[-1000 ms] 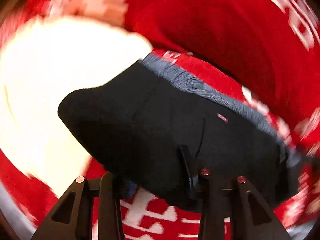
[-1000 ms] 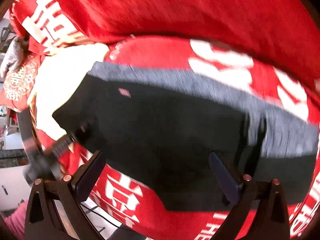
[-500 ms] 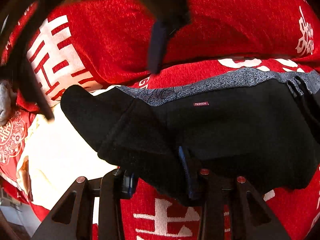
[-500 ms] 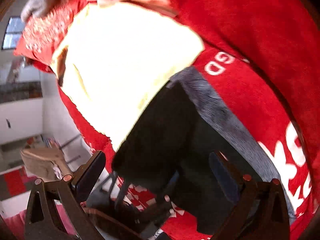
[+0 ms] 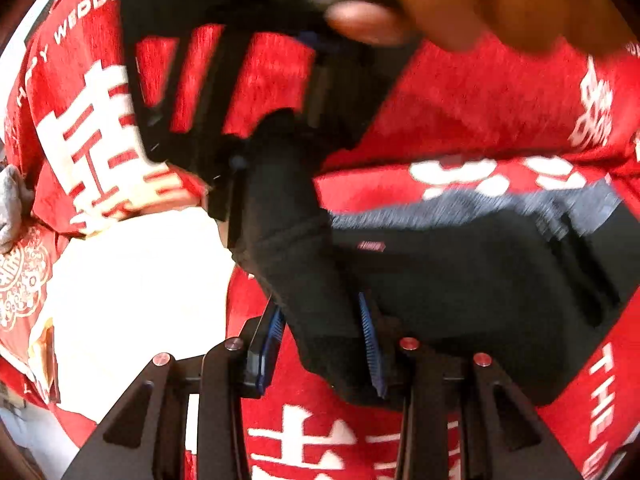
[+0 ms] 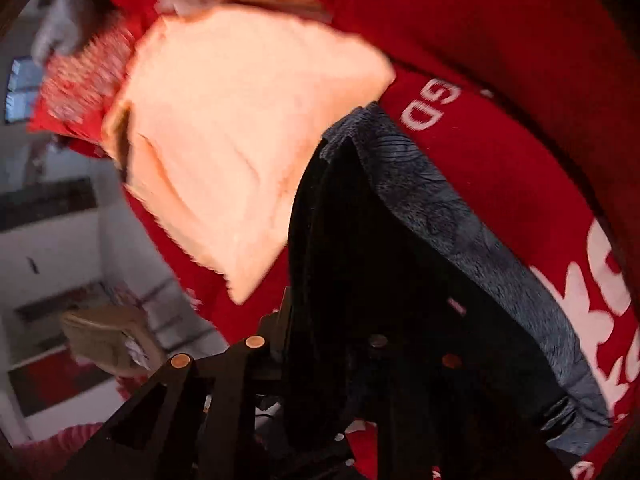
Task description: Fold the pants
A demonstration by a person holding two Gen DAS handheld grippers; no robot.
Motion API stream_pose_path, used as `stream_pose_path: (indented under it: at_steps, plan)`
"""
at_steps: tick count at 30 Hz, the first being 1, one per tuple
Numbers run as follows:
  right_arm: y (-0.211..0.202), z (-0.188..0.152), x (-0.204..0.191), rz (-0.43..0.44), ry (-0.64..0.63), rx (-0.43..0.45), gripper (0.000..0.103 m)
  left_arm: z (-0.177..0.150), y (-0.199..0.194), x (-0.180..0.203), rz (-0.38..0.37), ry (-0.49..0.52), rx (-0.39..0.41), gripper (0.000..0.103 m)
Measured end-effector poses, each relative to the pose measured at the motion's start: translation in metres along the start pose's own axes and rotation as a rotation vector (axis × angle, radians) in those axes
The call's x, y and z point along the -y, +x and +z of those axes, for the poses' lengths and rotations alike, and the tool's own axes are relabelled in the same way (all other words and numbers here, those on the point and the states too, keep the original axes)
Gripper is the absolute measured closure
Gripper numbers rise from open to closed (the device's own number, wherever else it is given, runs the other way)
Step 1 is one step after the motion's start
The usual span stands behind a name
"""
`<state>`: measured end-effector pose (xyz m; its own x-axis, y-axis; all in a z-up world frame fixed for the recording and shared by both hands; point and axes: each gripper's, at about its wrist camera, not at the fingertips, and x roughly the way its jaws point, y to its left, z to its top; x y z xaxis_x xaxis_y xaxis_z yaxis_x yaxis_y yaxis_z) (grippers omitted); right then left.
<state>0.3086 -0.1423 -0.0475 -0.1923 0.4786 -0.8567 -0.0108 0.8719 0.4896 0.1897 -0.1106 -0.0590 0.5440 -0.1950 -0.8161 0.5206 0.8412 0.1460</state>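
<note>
The black pants with a grey patterned waistband lie on a red cloth with white characters. My left gripper is shut on a bunched fold of the black pants near their left end. My right gripper is shut on the same left end of the pants, which rises between its fingers; in the left wrist view this gripper reaches in from above with the hand blurred behind it. The waistband runs along the right.
A pale cream cloth lies left of the pants, also in the right wrist view. The red cloth rises into a fold behind. A room floor and a brown box show beyond the edge at left.
My right gripper has gone from open to shut on the pants' left end, close above my left gripper. My left gripper has kept its hold and the fold now stands up higher.
</note>
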Motion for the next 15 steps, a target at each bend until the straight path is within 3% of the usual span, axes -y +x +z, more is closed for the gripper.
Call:
stream_pose_path:
  at_steps: [7,11,15]
  plan:
    - [-0.091,-0.079,0.05,0.2,0.078,0.246,0.084,0.037,-0.052,0.051,-0.054,0.055,0.12,0.065]
    - [-0.142,-0.131,0.093,0.257,0.139,0.375,0.084,0.06,-0.072,0.1,-0.12,0.117,0.156,0.065]
    - [-0.176,-0.199,0.149,0.271,0.229,0.493,0.084,0.074,-0.083,0.159,-0.224,0.177,0.142,0.065]
